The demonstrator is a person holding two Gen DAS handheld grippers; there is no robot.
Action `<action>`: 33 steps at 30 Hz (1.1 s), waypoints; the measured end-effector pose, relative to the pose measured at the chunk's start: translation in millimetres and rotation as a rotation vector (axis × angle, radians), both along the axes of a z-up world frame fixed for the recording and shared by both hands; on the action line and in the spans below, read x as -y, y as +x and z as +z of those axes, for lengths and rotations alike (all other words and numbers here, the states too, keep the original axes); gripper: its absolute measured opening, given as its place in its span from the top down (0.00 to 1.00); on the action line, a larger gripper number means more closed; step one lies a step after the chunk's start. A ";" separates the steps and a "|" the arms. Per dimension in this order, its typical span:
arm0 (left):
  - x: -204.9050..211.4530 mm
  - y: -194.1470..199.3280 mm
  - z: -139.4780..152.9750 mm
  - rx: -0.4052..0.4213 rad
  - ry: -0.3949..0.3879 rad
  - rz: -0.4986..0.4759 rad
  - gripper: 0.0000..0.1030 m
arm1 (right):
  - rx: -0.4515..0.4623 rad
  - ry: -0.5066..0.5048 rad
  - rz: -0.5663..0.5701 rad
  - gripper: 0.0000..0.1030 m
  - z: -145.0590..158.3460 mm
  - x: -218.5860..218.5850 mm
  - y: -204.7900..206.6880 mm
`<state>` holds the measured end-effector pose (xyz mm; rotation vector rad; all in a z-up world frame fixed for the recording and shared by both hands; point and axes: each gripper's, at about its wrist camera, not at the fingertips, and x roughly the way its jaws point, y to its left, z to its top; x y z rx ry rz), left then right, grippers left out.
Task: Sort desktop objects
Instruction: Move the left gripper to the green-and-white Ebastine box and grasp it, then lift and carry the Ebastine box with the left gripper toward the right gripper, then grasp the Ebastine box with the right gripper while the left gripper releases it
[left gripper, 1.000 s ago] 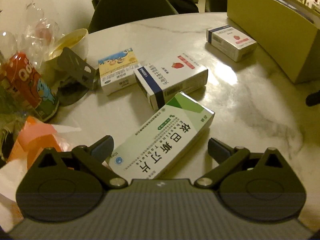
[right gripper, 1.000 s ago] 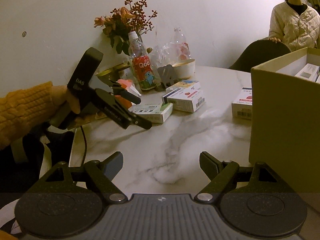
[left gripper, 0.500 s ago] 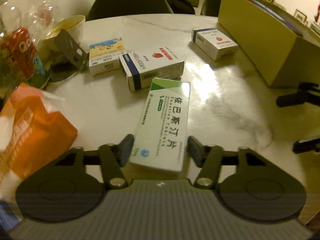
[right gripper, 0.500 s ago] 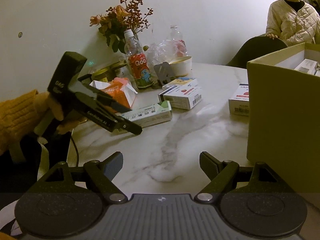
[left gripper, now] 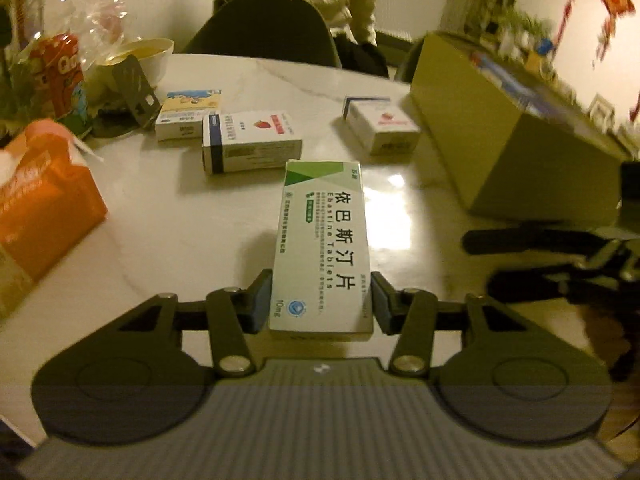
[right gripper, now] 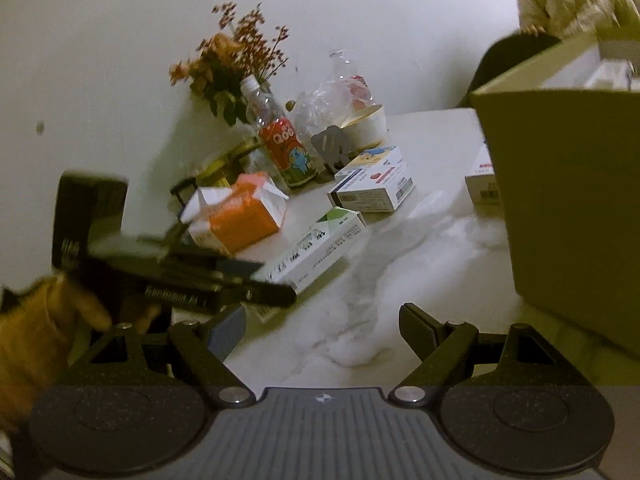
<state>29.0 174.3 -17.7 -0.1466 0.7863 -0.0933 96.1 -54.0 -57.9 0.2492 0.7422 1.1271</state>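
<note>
Four medicine boxes lie on the surface [left gripper: 420, 208]: one green-and-white box [left gripper: 322, 240] at lower centre, two strawberry-marked boxes [left gripper: 250, 142] [left gripper: 382, 124] above it, and one cartoon-printed box [left gripper: 186, 114] at upper left. There is one orange tissue pack [left gripper: 44, 200] at left, one red-labelled bottle [right gripper: 282, 148], one bowl [left gripper: 150, 54], one flower bunch [right gripper: 236, 56] and one large cardboard box [left gripper: 516, 132] at right. Two grippers [left gripper: 320, 304] [right gripper: 322, 328] show.

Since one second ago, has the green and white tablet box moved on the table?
Yes. In the right wrist view the tablet box has swung: its far end now points toward the strawberry box instead of lying across below it. The left gripper is clamped on it.
</note>
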 end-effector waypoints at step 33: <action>72.3 -58.7 24.1 0.249 -0.221 -0.099 0.27 | -0.205 0.188 -0.103 0.78 43.1 42.6 1.7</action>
